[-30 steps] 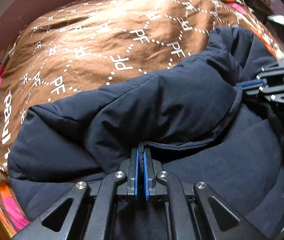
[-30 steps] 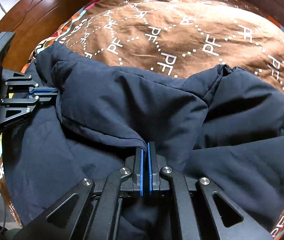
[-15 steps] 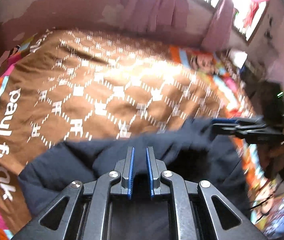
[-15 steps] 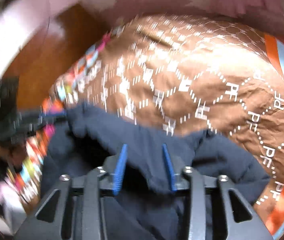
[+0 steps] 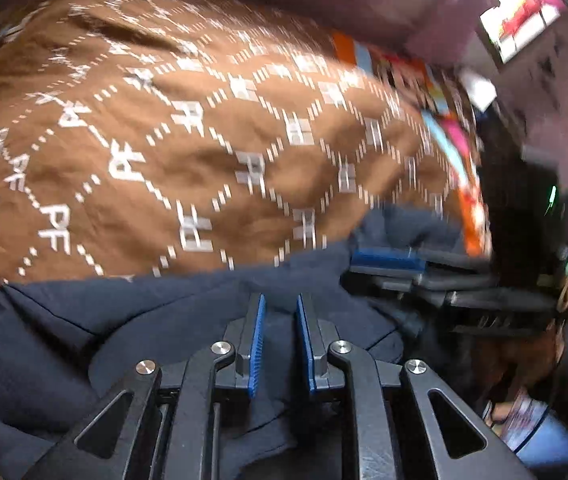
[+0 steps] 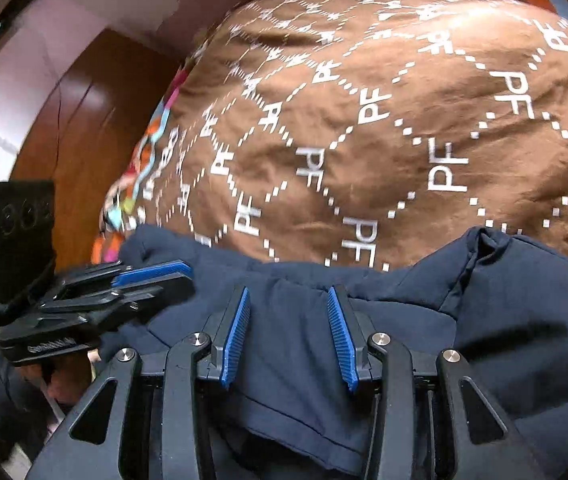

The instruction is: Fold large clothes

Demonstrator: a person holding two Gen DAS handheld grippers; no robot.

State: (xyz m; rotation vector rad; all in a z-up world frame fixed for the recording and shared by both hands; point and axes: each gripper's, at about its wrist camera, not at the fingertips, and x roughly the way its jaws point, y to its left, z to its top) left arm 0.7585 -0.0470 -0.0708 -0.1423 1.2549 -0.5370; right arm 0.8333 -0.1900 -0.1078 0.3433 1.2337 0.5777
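Observation:
A dark navy padded jacket (image 5: 135, 320) lies bunched on a brown bedspread (image 5: 203, 132) printed with white "PF" letters; it also fills the lower right wrist view (image 6: 504, 320). My left gripper (image 5: 278, 308) is open, its blue pads apart, with jacket fabric lying between and under them. My right gripper (image 6: 288, 300) is open wider, with a fold of the jacket lying loose between its fingers. Each gripper shows in the other's view: the right one (image 5: 384, 264) at right, the left one (image 6: 155, 276) at left, both over the jacket's far edge.
The bedspread (image 6: 404, 120) has a colourful orange and pink border (image 6: 139, 184). A dark wooden headboard (image 6: 83, 120) stands at the left of the right wrist view. Pink wall and cluttered items (image 5: 524, 160) lie beyond the bed's right side.
Both grippers were shut on the jacket's edge a second ago. They have since opened, let the fabric go, lifted and tilted up over the jacket.

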